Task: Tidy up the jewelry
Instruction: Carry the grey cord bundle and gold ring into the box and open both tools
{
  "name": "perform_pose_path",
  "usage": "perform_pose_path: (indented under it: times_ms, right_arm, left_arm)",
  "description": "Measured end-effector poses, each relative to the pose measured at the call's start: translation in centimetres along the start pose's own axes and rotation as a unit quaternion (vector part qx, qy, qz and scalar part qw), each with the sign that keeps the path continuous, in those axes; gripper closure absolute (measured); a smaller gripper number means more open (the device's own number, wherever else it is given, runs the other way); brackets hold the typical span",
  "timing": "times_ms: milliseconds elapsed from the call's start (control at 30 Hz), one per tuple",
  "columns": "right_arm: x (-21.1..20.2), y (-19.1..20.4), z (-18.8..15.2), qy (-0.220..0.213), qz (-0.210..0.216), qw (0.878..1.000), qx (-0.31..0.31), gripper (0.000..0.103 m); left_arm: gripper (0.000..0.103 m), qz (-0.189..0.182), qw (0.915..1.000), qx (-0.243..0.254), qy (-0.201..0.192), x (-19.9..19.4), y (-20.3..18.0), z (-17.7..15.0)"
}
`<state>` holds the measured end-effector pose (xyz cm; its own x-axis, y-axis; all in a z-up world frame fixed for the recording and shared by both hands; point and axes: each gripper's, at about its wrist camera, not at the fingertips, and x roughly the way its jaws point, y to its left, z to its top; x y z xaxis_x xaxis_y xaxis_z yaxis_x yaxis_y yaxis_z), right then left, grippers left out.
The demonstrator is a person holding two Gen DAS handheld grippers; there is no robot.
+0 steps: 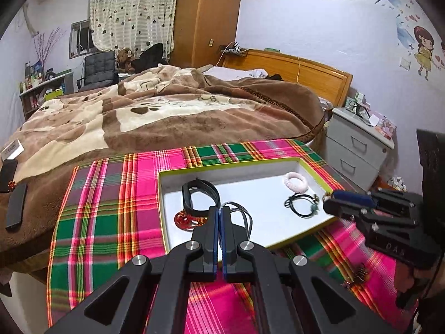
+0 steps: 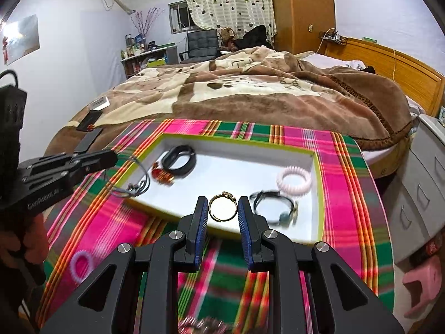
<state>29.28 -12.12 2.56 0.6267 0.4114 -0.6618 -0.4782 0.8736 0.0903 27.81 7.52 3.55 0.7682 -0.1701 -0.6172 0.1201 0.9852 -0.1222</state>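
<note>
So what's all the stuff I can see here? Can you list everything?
tray: one, white with lime rim, on the plaid cloth
plaid cloth: one, pink and green, over the bed
gold ring: one, held in the right gripper
grey cord: one, held in the left gripper
black band: one, in the tray
red piece: one, beside the black band
pink coil ties: two, one in the tray, one on the cloth
black cord bracelet: one, in the tray
left gripper: black, blue pads, shut
right gripper: same, around the ring

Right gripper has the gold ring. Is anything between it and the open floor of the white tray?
Nothing visible blocks it. The right gripper holds the gold ring over the tray's near edge, with bare white floor just beyond. The black cord bracelet lies to its right, the pink coil farther back.
</note>
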Motion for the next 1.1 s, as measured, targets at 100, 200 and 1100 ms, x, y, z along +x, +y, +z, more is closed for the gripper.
perform_pose_path:
  times_ms: [100, 200, 1100]
  right_arm:
    - [1.6, -0.6, 0.8, 0.008, 0.000, 1.000, 0.000, 0.080]
    - [3.2, -1.1, 1.3, 0.017, -0.001, 1.000, 0.000, 0.080]
    - [11.1, -4.5, 2.6, 0.095, -0.018, 0.995, 0.014, 0.080]
  left_arm:
    - [0.102, -0.002, 1.0000, 0.001, 0.008, 1.5, 0.1, 0.3]
    - [0.102, -0.005, 0.9999, 0.001, 0.015, 3.1, 0.0, 0.9]
    - [0.102, 0.000, 0.9961, 0.011, 0.087, 11.7, -0.8, 1.8]
